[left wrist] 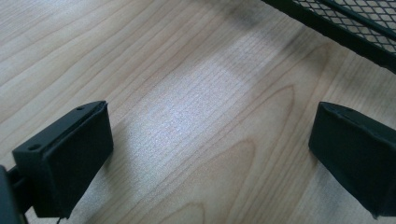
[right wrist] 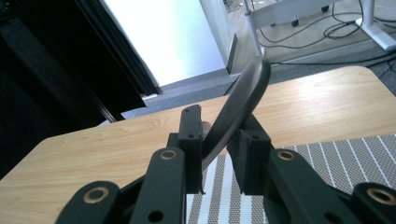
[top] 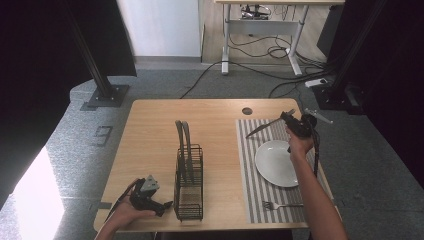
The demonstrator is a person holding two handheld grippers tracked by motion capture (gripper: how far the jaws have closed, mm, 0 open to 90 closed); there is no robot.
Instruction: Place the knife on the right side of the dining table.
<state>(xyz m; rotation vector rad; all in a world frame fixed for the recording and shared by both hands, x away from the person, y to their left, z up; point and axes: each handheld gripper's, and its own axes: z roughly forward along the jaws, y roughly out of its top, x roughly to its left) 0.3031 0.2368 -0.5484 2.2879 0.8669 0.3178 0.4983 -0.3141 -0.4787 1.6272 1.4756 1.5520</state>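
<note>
Holding a dark-handled metal knife between its narrow-set jaws, the right gripper hovers over the grey striped placemat near the table's far right corner, beyond the white round plate. Left gripper, jaws wide apart and holding nothing, rests at the near left edge beside the black wire rack. A silver fork lies near the mat's near edge.

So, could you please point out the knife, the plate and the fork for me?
knife (top: 261,128), high view, on the blade past the right tool.
plate (top: 274,162), high view, on its bare white centre.
fork (top: 282,205), high view, on the handle near the tines.
</note>
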